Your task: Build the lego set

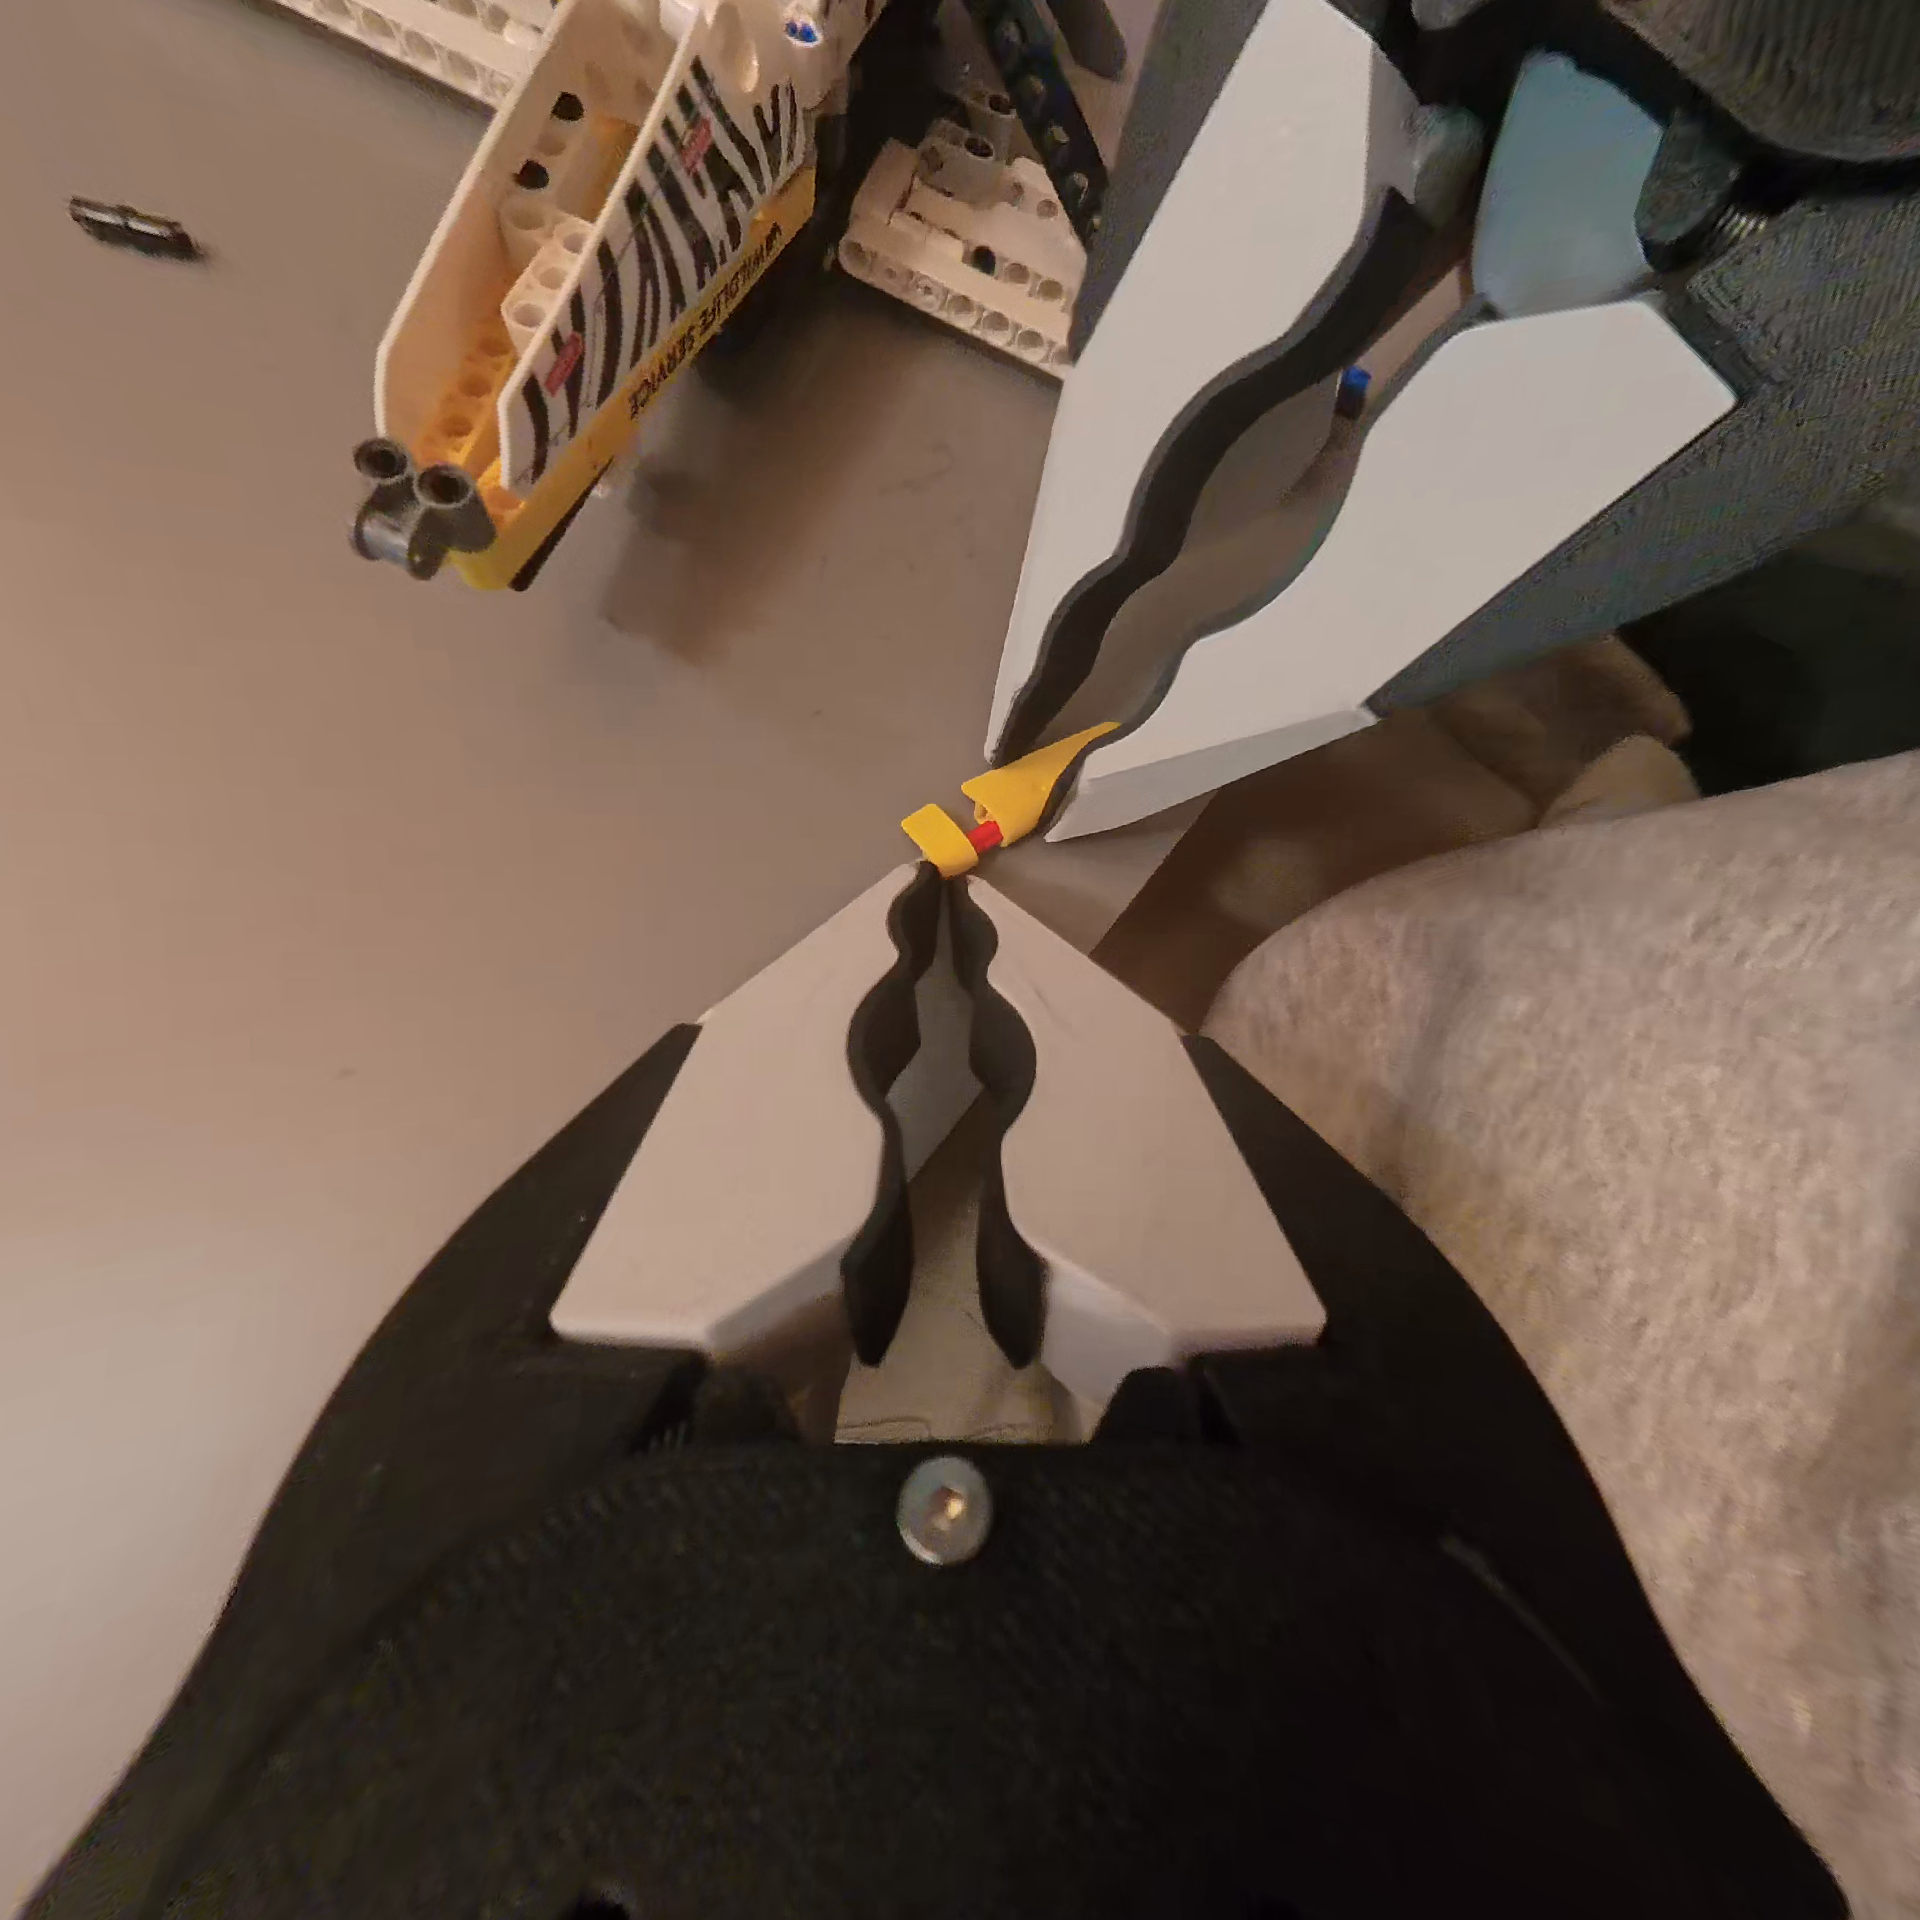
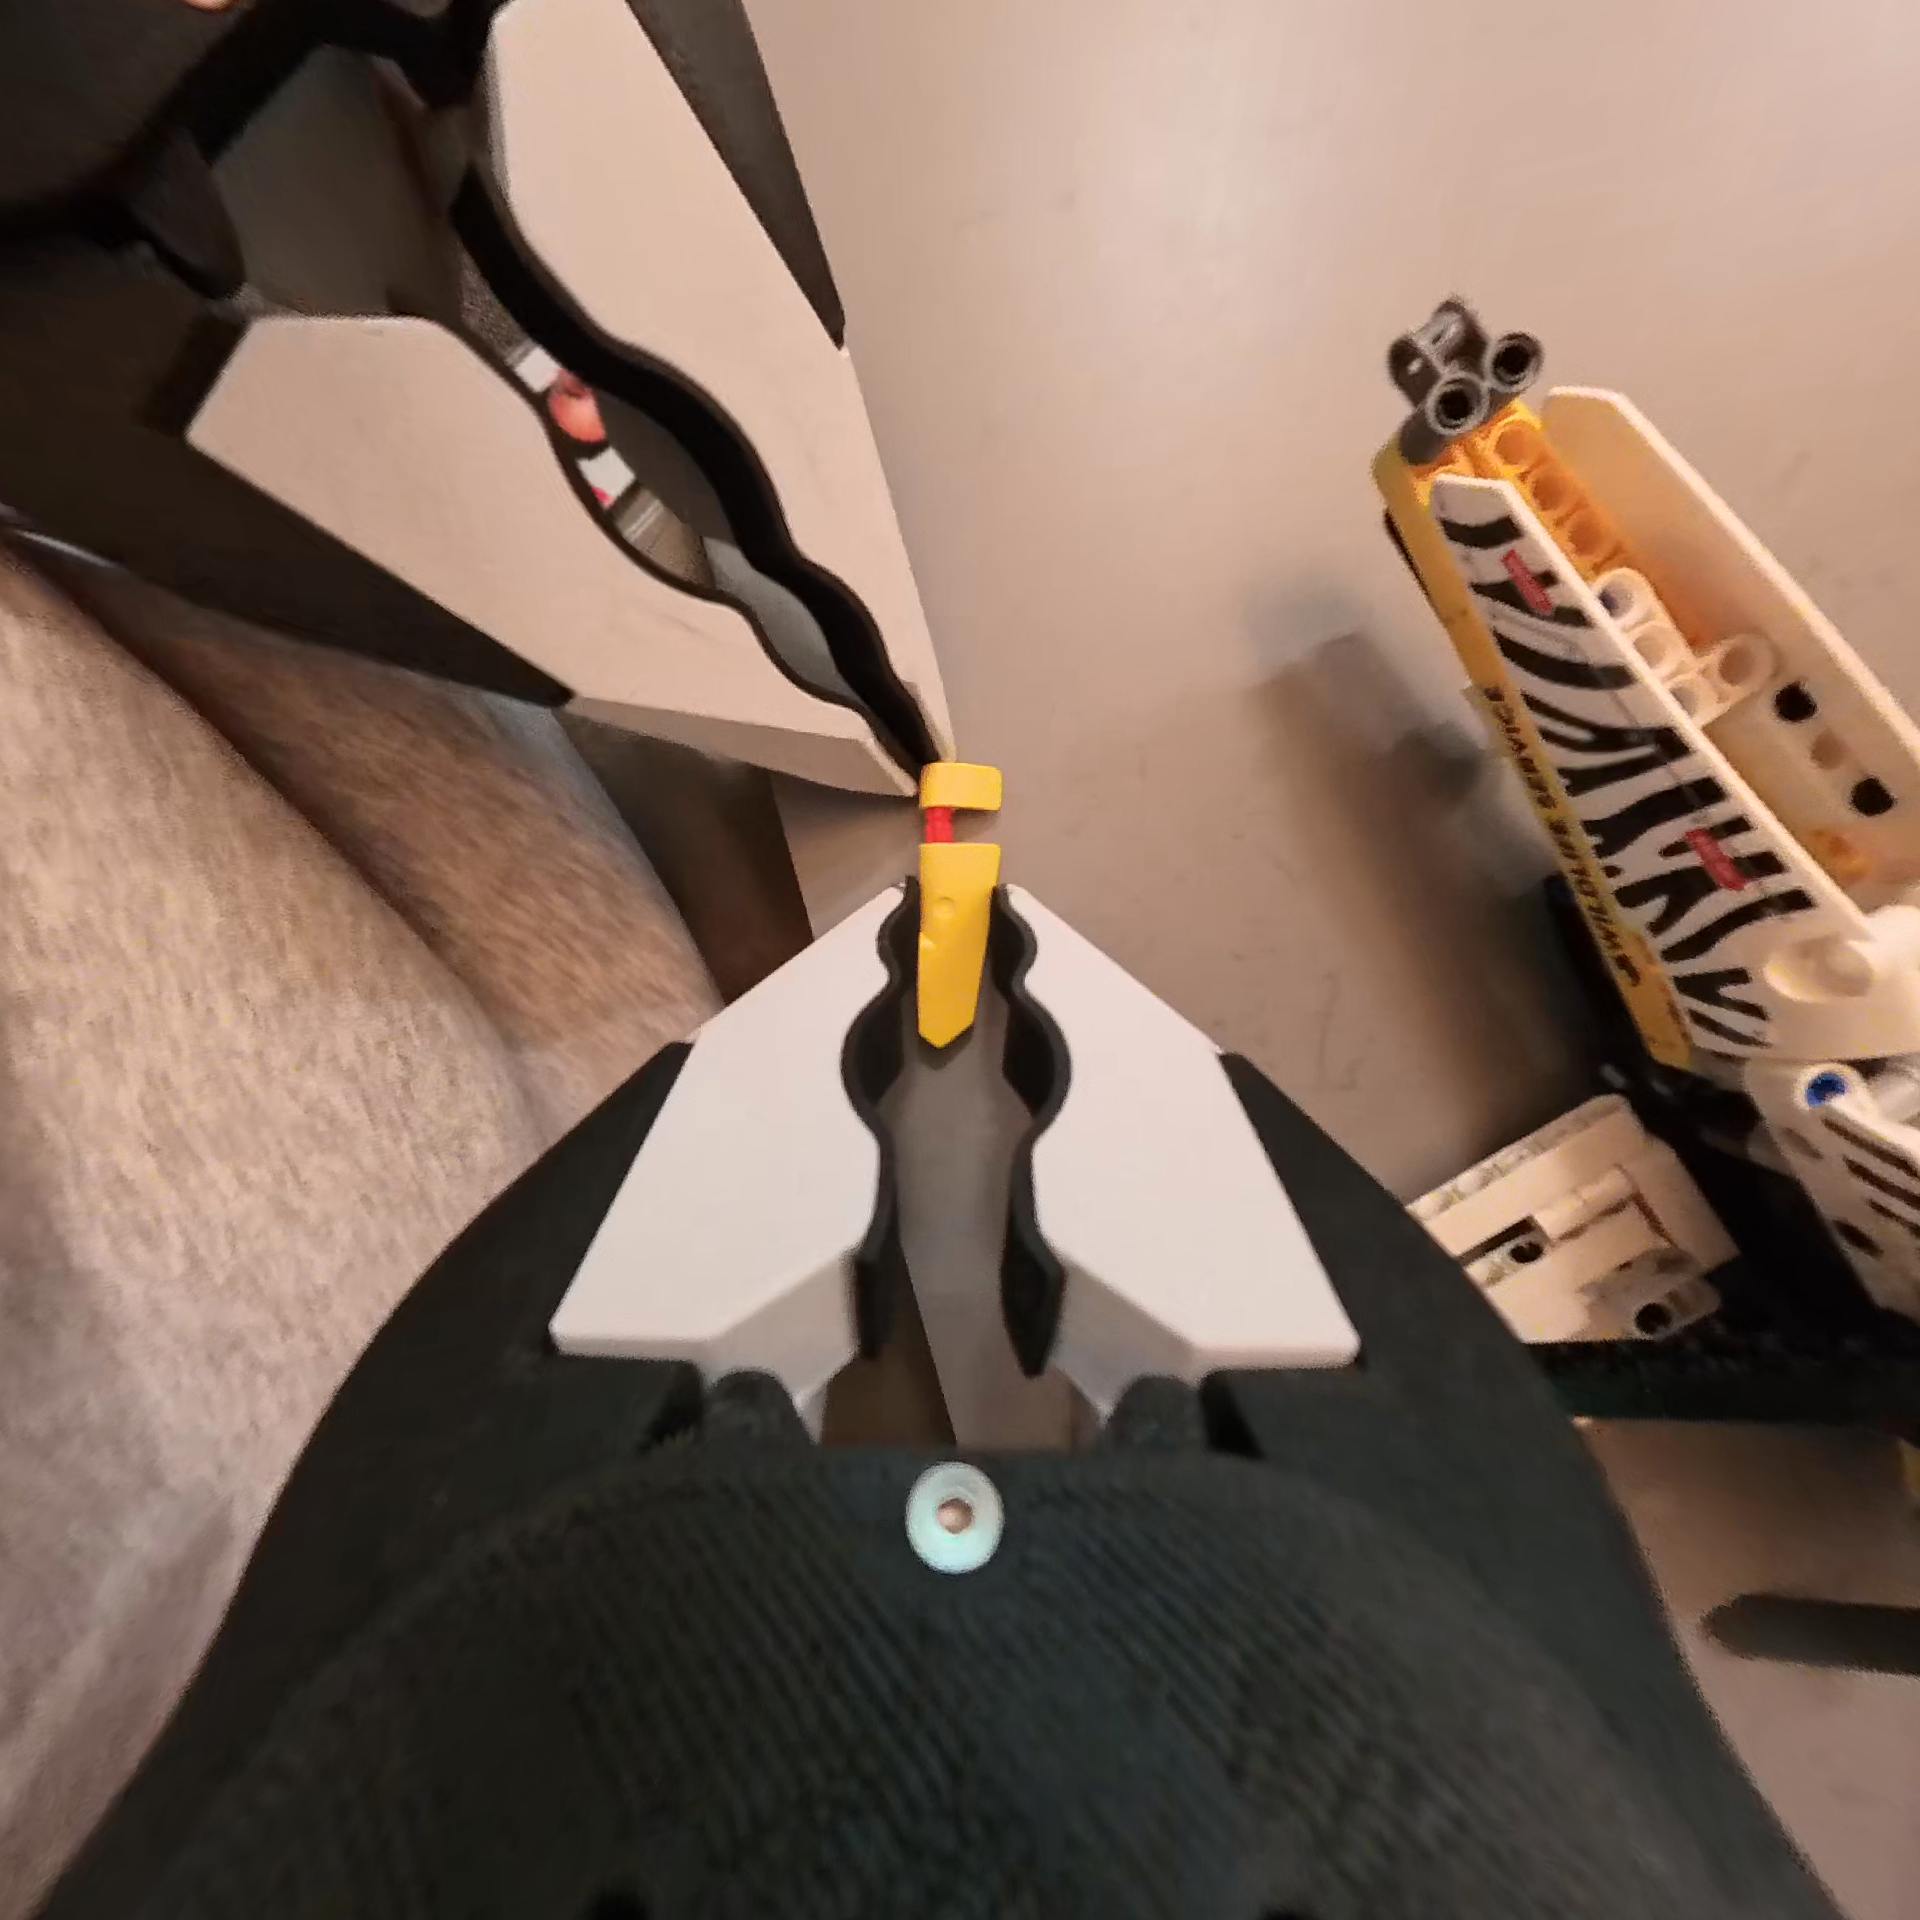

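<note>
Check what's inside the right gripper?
The right gripper pinches a long yellow lego piece. A red pin joins it to the small yellow piece; the pin's ends are hidden.

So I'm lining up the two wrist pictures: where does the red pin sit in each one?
Left wrist view: red pin just above centre, between two yellow pieces, beyond the left claw.
Right wrist view: red pin just above centre, beyond the right claw, which grips the long yellow piece.
Shared landmark: the zebra-striped model, upper left in the left view, far right in the right view.

Grey tabletop [image 1: 260, 935]; beige fleecy fabric [image 1: 1558, 1247] at its edge
</note>
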{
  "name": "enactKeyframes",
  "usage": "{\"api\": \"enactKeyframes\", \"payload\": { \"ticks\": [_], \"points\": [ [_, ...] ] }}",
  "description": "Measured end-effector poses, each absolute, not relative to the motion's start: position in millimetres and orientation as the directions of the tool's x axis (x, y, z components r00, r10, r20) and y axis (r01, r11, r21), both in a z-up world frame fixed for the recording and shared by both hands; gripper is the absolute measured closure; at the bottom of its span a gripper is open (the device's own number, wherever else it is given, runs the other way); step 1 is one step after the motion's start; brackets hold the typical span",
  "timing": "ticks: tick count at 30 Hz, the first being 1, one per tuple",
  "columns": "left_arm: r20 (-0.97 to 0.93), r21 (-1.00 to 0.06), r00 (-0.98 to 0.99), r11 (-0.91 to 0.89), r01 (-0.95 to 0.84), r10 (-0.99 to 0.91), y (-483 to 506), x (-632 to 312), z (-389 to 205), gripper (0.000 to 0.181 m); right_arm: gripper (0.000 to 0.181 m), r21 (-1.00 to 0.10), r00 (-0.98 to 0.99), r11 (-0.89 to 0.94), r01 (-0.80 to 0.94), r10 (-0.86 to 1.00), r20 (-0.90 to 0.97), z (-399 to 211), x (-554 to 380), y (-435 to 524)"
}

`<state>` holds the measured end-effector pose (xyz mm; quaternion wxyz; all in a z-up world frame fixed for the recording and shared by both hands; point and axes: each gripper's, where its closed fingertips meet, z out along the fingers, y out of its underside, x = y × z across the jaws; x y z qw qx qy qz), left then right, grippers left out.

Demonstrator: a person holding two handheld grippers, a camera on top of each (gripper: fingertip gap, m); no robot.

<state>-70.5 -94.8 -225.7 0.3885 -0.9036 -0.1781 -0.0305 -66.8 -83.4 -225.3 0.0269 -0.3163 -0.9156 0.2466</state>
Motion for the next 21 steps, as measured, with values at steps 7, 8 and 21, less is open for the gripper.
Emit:
{"api": "enactKeyframes", "payload": {
  "ticks": [7,8,21],
  "points": [
    [0.137,-0.69,0.939,-0.649,0.32,0.316,-94.9,-71.3,-226.1,0.181,0.17,-0.451,-0.796,0.69,0.566,0.6,-0.08,-225.7,-67.8,-83.2],
    [0.143,-0.691,0.938,-0.647,0.323,0.315,-94.8,-71.3,-226.1,0.181,0.17,-0.454,-0.794,0.687,0.568,0.603,-0.082,-225.7,-67.9,-83.2],
    [0.145,-0.715,0.946,-0.629,0.304,0.291,-94.1,-71.0,-224.4,0.181,0.17,-0.451,-0.803,0.697,0.558,0.591,-0.081,-226.2,-67.5,-83.1]
  ]
}}
